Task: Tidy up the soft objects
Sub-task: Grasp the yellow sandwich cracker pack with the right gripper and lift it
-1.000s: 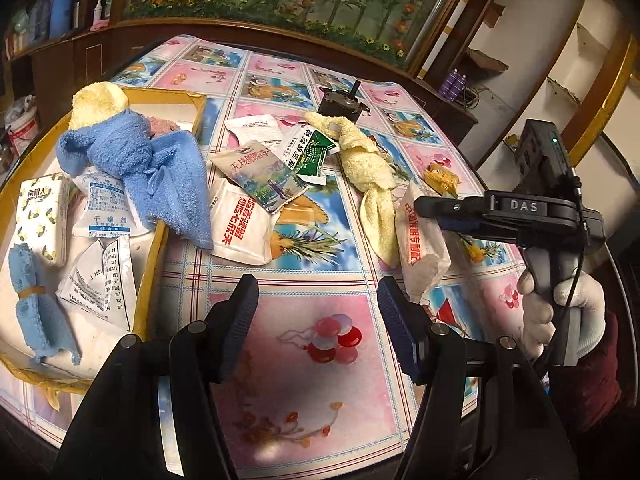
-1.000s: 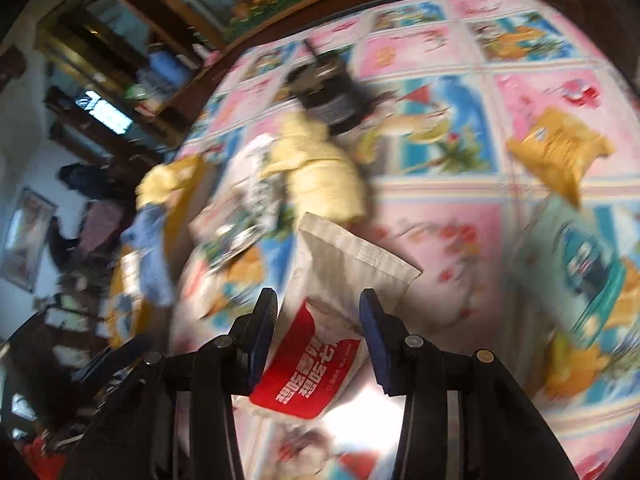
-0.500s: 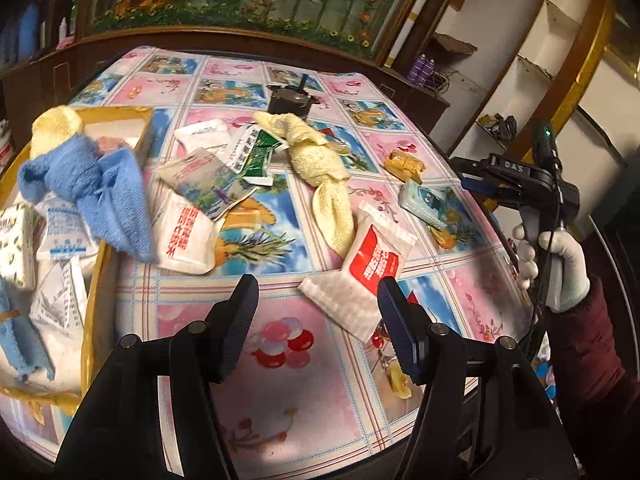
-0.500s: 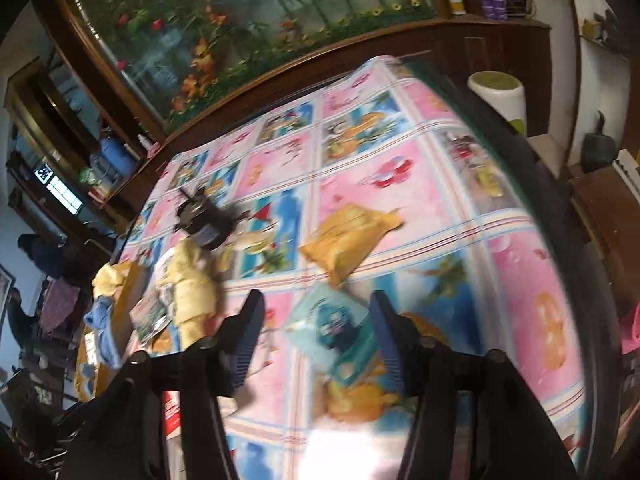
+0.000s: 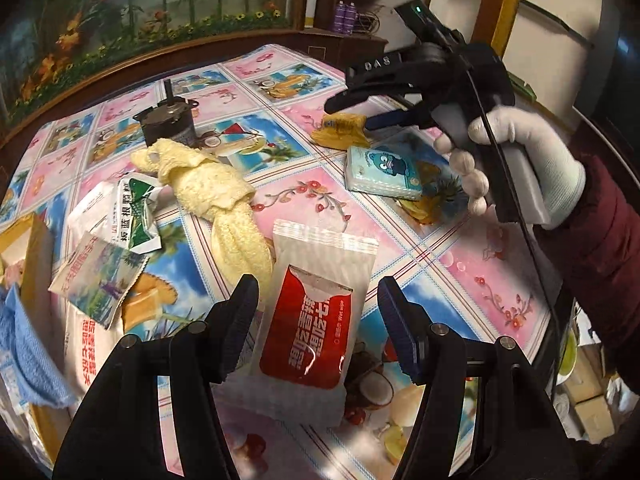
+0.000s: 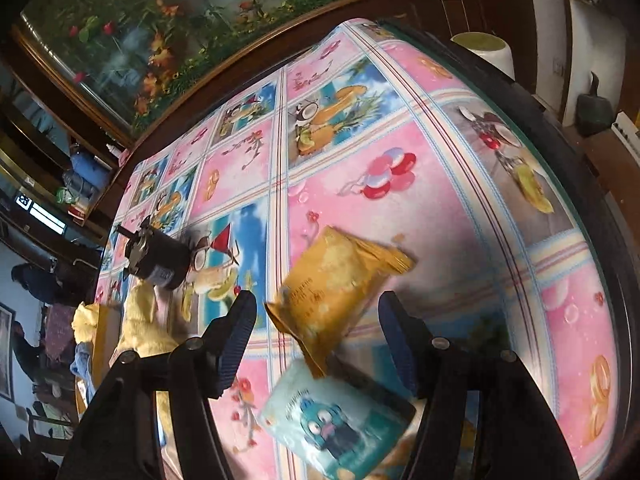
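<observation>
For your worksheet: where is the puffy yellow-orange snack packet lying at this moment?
In the right wrist view, the puffy yellow-orange snack packet lies on the tablecloth between the open right gripper fingers, its near corner overlapping the teal cartoon tissue pack.

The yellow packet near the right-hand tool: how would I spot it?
On the cartoon-print tablecloth, look between the open right gripper fingers. The yellow packet lies just beyond a teal packet with a blue cartoon face; it alone is plain mustard-yellow.

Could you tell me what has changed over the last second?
The right gripper let go of the red-and-white wet-wipe pouch, now flat on the table between the open left gripper fingers, and swung over to the yellow snack packet. The yellow towel stayed put.
</observation>
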A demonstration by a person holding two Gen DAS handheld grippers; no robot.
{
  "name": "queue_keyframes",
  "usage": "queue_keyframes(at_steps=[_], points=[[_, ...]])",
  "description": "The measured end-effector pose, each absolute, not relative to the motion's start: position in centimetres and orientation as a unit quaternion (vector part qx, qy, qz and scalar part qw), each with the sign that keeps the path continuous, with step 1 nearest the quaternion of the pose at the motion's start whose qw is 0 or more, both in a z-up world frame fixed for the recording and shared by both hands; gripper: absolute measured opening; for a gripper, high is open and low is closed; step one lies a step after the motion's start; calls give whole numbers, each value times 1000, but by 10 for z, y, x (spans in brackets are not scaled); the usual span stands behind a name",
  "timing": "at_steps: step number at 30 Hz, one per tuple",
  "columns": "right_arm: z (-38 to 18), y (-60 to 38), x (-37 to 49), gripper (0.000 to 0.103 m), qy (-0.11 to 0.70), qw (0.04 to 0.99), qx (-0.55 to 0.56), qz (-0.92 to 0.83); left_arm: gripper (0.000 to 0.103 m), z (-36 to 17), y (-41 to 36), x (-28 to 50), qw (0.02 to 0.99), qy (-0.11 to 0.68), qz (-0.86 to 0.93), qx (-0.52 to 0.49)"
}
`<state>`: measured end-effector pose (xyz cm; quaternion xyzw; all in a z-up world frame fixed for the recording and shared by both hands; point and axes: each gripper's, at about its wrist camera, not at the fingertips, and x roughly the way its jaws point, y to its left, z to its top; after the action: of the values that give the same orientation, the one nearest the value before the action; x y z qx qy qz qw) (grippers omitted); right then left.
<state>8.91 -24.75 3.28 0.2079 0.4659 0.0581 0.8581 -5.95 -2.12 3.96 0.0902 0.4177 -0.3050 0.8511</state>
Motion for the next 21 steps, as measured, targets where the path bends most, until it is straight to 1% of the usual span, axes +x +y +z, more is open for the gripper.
queue_keyframes(at_steps=[6,9,13,16,18,19,20,21], points=[[29,-227,113,65,495,852,168,43,62,13,-31,-40,839,453,-285,100],[24,-217,119,65,507,848,149,38,65,12,-33,-40,846,444,-273,112],[19,-202,119,65,510,853,104,28,75,8,-45,-44,855,425,-256,152],[19,-194,115,65,507,859,69,24,76,8,-42,-40,855,432,-254,133],[19,-192,112,63,507,859,62,25,72,9,-37,-39,858,428,-257,119],[19,-193,109,60,506,860,62,26,60,9,-34,-38,860,427,-254,113],[20,-195,106,48,506,860,62,30,52,12,-30,-37,861,428,-253,105],[20,-196,104,47,504,860,65,35,51,13,-24,-37,860,433,-256,91]])
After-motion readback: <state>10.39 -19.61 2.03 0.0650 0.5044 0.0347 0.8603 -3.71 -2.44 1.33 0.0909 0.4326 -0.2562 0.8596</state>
